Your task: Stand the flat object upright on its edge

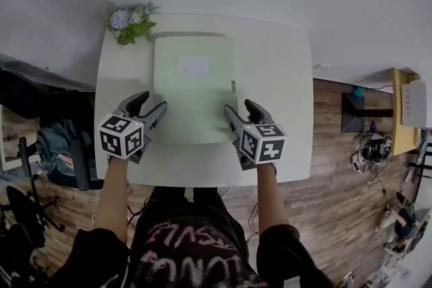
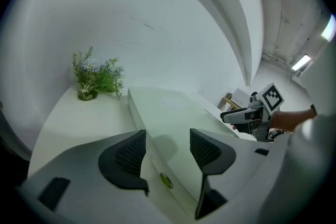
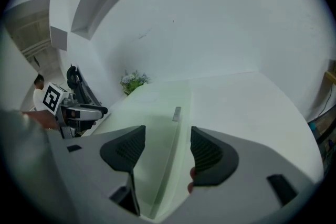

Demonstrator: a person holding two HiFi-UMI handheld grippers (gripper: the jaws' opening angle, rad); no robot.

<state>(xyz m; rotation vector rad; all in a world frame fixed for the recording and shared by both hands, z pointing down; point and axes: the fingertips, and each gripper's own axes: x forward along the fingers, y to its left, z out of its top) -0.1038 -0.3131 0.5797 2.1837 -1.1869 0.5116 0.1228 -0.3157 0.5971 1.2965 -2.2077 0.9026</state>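
A flat, pale green-white box [image 1: 194, 88] lies on its broad face in the middle of the white table [image 1: 283, 77]. My left gripper [image 1: 152, 102] stands open at the box's near left edge. In the left gripper view that edge of the box [image 2: 173, 113] runs between the jaws of the left gripper [image 2: 168, 147], and the pads are clear of it. My right gripper [image 1: 240, 107] is open at the near right edge. There the box [image 3: 152, 113] passes between the jaws of the right gripper [image 3: 167, 147] without touching them.
A small potted bunch of flowers [image 1: 129, 20] stands at the table's far left corner, close to the box. A white wall backs the table. A dark chair [image 1: 61, 158] is at the left, and a yellow shelf [image 1: 403, 111] with clutter on the wooden floor at the right.
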